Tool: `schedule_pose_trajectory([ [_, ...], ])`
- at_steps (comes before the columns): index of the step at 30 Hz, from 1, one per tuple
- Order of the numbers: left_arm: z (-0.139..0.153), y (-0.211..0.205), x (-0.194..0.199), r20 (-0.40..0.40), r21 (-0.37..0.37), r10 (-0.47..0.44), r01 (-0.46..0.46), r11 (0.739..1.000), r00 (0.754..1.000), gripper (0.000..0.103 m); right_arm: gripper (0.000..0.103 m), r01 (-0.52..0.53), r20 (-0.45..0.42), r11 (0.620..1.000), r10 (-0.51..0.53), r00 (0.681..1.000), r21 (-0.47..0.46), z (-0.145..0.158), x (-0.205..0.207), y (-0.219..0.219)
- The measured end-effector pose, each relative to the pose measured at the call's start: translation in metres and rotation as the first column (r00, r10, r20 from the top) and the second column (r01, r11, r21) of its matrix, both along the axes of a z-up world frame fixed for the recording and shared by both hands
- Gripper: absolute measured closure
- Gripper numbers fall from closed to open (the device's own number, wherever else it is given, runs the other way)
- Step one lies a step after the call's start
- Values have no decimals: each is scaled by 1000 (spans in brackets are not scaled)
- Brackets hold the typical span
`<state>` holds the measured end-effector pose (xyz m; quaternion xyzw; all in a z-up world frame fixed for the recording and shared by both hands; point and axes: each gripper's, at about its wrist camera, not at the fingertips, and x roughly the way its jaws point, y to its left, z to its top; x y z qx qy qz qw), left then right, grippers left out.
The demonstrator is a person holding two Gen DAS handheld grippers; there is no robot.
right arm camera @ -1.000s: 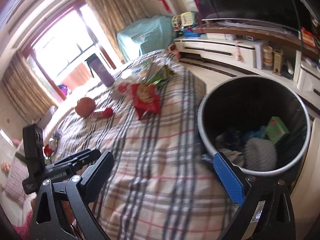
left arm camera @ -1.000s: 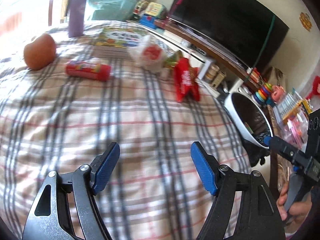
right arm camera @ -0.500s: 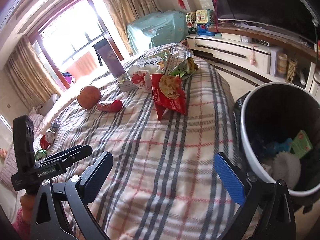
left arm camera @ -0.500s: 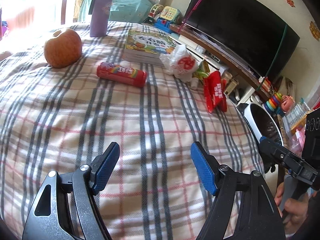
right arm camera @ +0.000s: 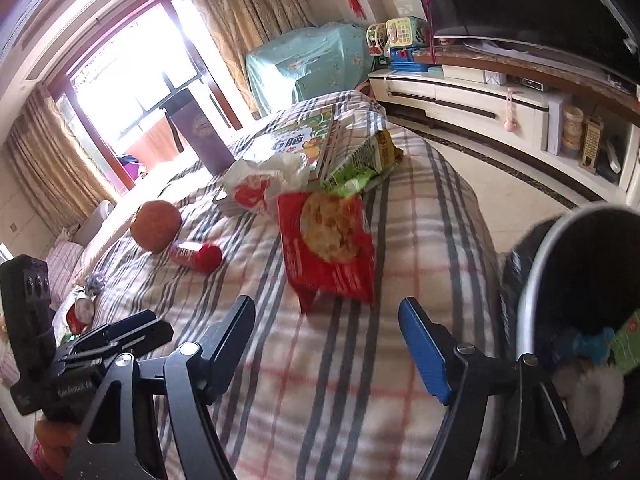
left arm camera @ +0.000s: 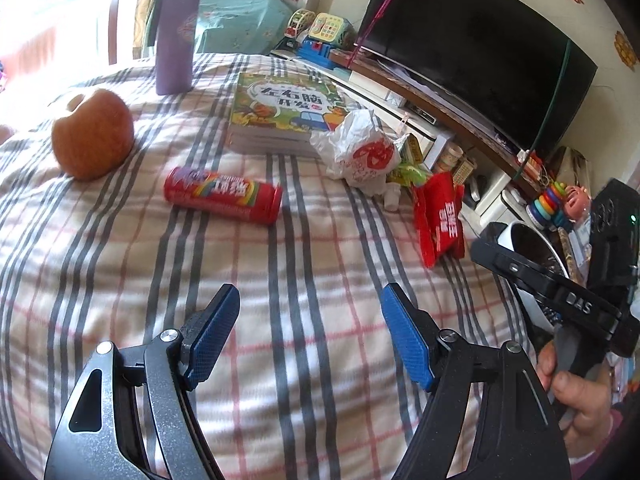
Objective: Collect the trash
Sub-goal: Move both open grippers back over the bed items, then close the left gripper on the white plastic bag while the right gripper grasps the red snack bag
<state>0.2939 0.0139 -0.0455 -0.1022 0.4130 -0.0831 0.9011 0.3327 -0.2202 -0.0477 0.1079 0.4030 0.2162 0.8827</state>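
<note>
While both grippers hang over the plaid cloth (left arm camera: 120, 264), we see their jaws spread wide with nothing between them: the left gripper (left arm camera: 308, 336) above a bare stretch of stripes, the right gripper (right arm camera: 326, 344) just short of the red packet (right arm camera: 330, 248). That packet, printed with a round cracker, lies flat near the cloth's right edge, its near corner closest to our right fingers. Behind it sit a green wrapper (right arm camera: 356, 164) and a crumpled white bag (right arm camera: 260, 184) with a red mark, the two touching each other and leaning against a picture book (right arm camera: 304, 140). In the left view the same bag (left arm camera: 360, 148) rests at the book's (left arm camera: 280, 112) near right corner, with the red packet (left arm camera: 438, 220) standing a little to its right.

To the left of the trash, a red tube (left arm camera: 222, 194) lies on its side, apart from the bag. An apple (left arm camera: 94, 134) sits further left, near the tube but not touching it. A purple tumbler (left arm camera: 174, 32) stands upright at the far end of the cloth.

The bin (right arm camera: 532, 280) stands off the right edge of the cloth, close beside the right gripper. Inside it we make out something white and fuzzy, a blue scrap and a green carton. The person's hand (left arm camera: 576, 408) grips the right handle at the edge of the left view.
</note>
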Motion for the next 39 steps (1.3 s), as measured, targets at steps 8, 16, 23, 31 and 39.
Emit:
schedule_pose_trajectory([
  [8, 6, -16, 30, 16, 4, -31, 31, 1000, 999, 28, 89, -40, 26, 999, 40, 999, 1, -3, 13, 8],
  [16, 14, -40, 80, 53, -23, -41, 42, 999, 998, 19, 95, 6, -4, 992, -6, 1000, 124, 7, -10, -32],
  [23, 8, -40, 117, 71, -68, 37, -32, 997, 997, 22, 95, 19, -16, 987, -16, 1000, 159, 8, -24, -46],
  [31, 6, -42, 99, 78, -91, -19, 26, 995, 997, 75, 95, 31, -6, 983, -30, 1000, 179, 10, -39, -52],
  [39, 27, -37, 30, 107, -137, -43, 58, 989, 993, 76, 95, 34, 25, 981, -40, 999, 191, 21, -60, -60],
])
